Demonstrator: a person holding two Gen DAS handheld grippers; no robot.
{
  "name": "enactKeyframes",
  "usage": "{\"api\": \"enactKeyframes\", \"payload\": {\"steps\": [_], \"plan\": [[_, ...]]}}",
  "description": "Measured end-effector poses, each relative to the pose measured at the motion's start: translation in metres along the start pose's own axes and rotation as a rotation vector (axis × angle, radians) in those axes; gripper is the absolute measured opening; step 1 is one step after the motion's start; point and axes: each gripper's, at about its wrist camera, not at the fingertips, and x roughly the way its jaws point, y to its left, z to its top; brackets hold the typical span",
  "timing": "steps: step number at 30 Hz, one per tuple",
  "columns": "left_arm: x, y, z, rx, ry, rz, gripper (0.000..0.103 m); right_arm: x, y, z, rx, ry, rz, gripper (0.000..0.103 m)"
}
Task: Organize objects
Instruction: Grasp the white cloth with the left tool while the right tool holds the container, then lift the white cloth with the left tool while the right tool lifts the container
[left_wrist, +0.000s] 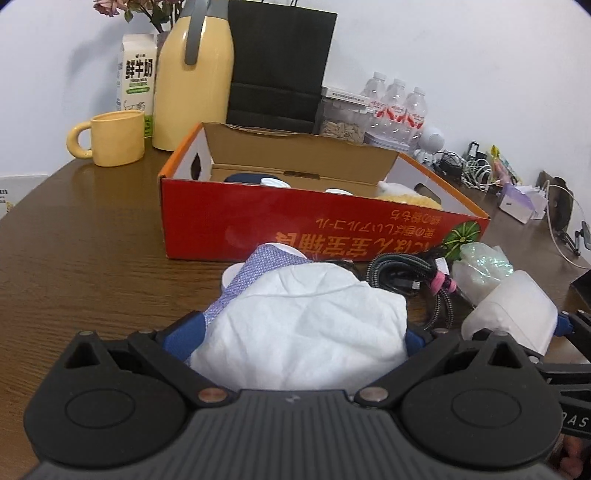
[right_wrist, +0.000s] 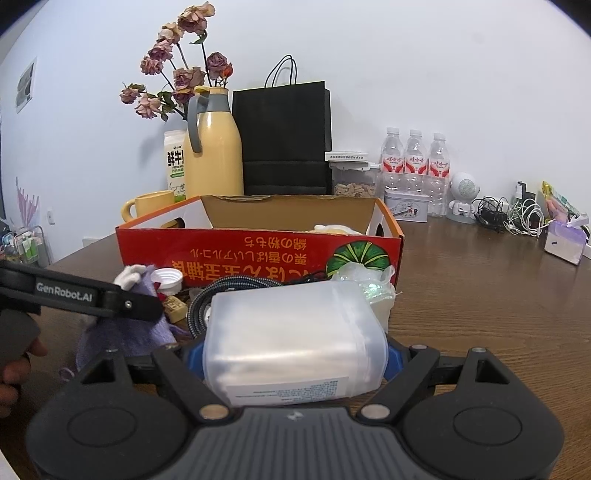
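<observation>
Table scene, red cardboard box (right_wrist: 258, 247) open-topped, sitting beyond both grippers on brown table (right_wrist: 480, 295).

Right gripper (right_wrist: 295, 343): jaws spread wide but clamped on translucent plastic container (right_wrist: 291, 332), blue pads pressing both flanks. Container long axis running forward, away from camera toward box, labelled end nearest the wrist. Far end close to box's near wall, just short of it.

Left gripper (left_wrist: 295, 321): clamped on white-and-lavender cloth bundle (left_wrist: 295, 314), blue pads visible at either side of it. Bundle bulging up between the fingers, purple part pointing toward box front wall (left_wrist: 295, 229).

Between the two loads: braided cable coil (left_wrist: 402, 275) and crinkled plastic bag (left_wrist: 480, 258) lying on table just before the box; white bottle cap (right_wrist: 168, 277) near left gripper's finger.

Key relation: box opening lies ahead of and above both loads; near wall stands between each load and interior. Judgement: either load needs lift over that wall before release. Cloth bundle appears about as near as the container; which goes first cannot be told.

Box interior already holding several items, partly hidden.
</observation>
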Motion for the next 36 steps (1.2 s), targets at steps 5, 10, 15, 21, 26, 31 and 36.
{"api": "enactKeyframes", "payload": {"steps": [5,10,15,21,26,31,36], "plan": [[-0.005,-0.002,-0.002,0.013,-0.026,-0.001,0.094,0.000,0.000,0.000,0.001,0.002,0.003,0.084],[-0.016,-0.007,-0.003,0.033,-0.068,0.010,0.072,0.000,0.000,0.000,0.001,0.002,0.004,0.084],[-0.026,-0.008,-0.003,0.036,-0.089,0.006,0.050,-0.001,0.000,0.001,0.003,-0.004,0.003,0.084],[-0.036,-0.008,-0.004,0.054,-0.109,-0.001,0.028,-0.002,-0.001,0.001,0.003,-0.005,0.004,0.084],[-0.042,-0.005,-0.005,0.046,-0.122,0.000,0.016,-0.002,0.000,0.001,0.001,-0.008,0.002,0.084],[-0.058,-0.004,-0.004,0.071,-0.179,0.019,0.011,-0.003,0.000,0.001,-0.001,-0.009,0.000,0.084],[-0.070,-0.006,0.002,0.101,-0.224,0.044,0.009,-0.005,0.003,0.000,-0.018,-0.024,-0.007,0.084]]}}
